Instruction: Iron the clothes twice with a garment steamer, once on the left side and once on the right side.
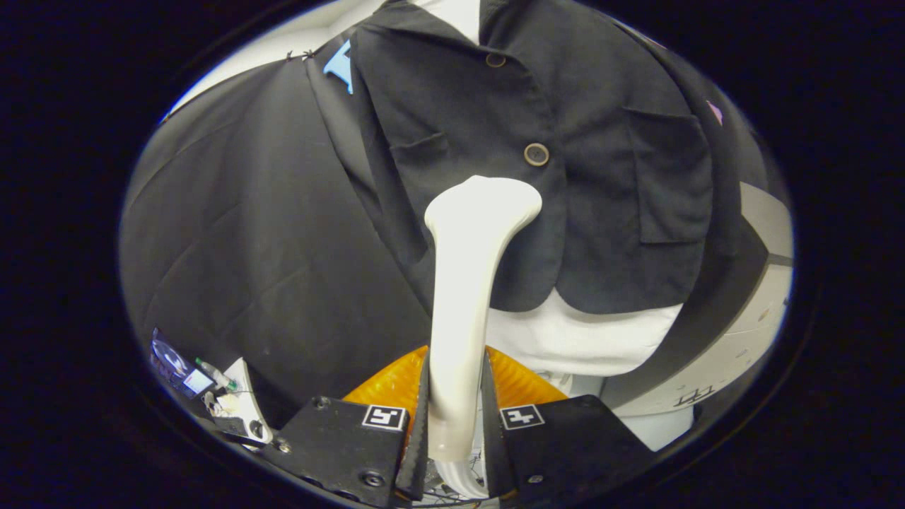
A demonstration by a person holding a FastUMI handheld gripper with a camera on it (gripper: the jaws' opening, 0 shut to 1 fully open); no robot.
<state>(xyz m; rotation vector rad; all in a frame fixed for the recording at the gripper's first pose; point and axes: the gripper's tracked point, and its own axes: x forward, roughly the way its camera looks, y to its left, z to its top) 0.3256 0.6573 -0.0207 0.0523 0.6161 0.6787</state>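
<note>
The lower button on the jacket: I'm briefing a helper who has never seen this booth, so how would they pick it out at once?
Find the dark jacket hung on the white mannequin. Down its front, the tool is shut on the white garment steamer, whose flared head rests against the cloth. The lower button sits just above that head, larger-looking and pale-rimmed, unlike the upper button near the collar.

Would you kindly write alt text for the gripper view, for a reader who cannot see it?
The gripper is shut on the cream handle of a garment steamer, whose flared head rests against the front of a black buttoned jacket, just below its lower button. The jacket hangs on a white mannequin torso, with an orange object low behind the fingers.
</note>
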